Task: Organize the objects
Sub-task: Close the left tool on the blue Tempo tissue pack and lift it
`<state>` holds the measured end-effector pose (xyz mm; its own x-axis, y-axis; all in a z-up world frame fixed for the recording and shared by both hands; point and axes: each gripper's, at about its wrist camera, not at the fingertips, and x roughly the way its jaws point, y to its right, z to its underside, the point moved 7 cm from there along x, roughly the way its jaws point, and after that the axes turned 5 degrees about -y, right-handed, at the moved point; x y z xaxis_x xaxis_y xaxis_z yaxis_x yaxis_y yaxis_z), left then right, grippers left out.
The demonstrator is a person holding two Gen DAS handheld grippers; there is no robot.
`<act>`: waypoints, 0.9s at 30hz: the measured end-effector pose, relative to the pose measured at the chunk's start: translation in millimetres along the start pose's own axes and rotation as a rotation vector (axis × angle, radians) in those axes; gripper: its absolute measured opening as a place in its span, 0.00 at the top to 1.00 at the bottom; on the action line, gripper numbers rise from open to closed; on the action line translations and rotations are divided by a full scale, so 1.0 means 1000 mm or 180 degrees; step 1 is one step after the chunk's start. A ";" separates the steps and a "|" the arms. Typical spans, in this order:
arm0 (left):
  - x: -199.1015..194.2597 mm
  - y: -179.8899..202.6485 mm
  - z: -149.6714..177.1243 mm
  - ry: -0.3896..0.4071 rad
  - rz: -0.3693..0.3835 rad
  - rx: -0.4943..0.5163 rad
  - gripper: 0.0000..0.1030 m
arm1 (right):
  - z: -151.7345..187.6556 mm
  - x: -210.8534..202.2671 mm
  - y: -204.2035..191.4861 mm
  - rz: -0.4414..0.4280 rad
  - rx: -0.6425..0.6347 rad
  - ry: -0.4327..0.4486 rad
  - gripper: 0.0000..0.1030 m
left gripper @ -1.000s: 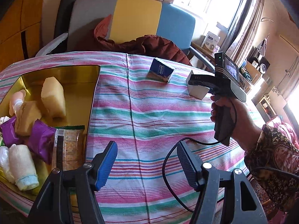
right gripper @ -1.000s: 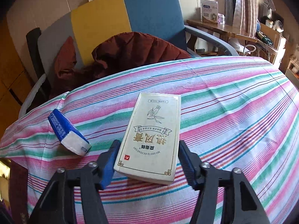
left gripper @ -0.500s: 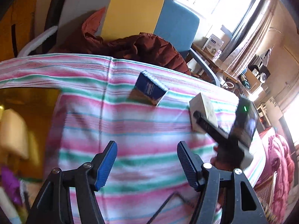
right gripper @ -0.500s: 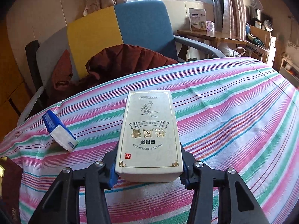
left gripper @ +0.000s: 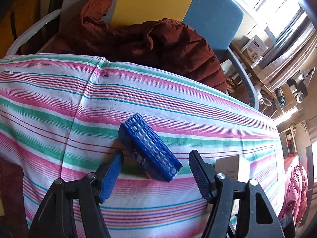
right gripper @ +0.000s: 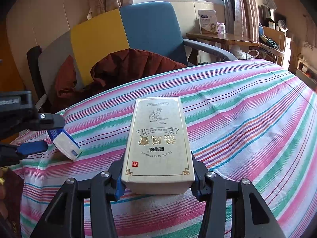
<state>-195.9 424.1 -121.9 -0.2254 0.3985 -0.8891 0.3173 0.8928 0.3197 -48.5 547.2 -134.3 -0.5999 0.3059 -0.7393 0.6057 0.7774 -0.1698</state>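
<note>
1. Swinging across from the tray side since a second ago, the left tongs (left gripper: 155, 171) now straddle the blue box (left gripper: 149, 148), jaws opening wide and not yet pressing it.
2. Right tongs (right gripper: 158, 180) grip the cream box (right gripper: 158, 144) by its long sides, apparently just lifted for carrying.
3. Both boxes are over the striped table (right gripper: 247, 119); the blue one lies tilted, ready for pickup.
</note>
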 end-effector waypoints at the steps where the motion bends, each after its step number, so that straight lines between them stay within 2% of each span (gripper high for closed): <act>1: 0.006 0.000 -0.002 -0.0024 -0.0016 -0.0016 0.33 | 0.000 0.000 0.000 -0.0003 0.0005 0.0005 0.50; 4: 0.016 -0.006 -0.004 -0.0038 -0.0062 -0.0047 0.35 | 0.000 0.000 0.001 -0.0014 0.0010 0.0013 0.50; 8: 0.011 -0.014 0.005 0.0142 0.0123 -0.0015 0.39 | 0.000 0.001 0.001 -0.0021 0.0019 0.0007 0.50; 10: 0.006 -0.019 0.011 0.0208 0.0215 -0.0016 0.46 | 0.000 0.001 0.001 -0.0025 0.0024 0.0012 0.50; 12: 0.005 -0.027 0.019 0.0199 0.0088 0.0022 0.58 | 0.000 0.001 0.001 -0.0029 0.0032 0.0016 0.50; 14: 0.002 -0.035 0.025 0.0247 0.0261 -0.0044 0.58 | 0.000 0.001 0.002 -0.0024 0.0035 0.0018 0.50; 16: -0.001 -0.038 0.030 0.0261 0.0331 -0.0044 0.58 | 0.000 0.001 0.002 -0.0008 0.0029 0.0020 0.50; 21: -0.008 -0.042 0.042 0.0251 0.0467 -0.0001 0.62 | 0.001 0.000 0.002 0.0050 0.0019 0.0032 0.50; 27: -0.026 -0.056 0.066 0.0324 0.0518 0.0041 0.64 | 0.000 -0.004 0.001 0.0122 -0.0015 0.0086 0.50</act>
<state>-146.9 350.0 -138.7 -0.2618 0.5572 -0.7880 0.3689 0.8123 0.4518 -45.3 546.8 -131.7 -0.5902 0.3503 -0.7273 0.6261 0.7674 -0.1385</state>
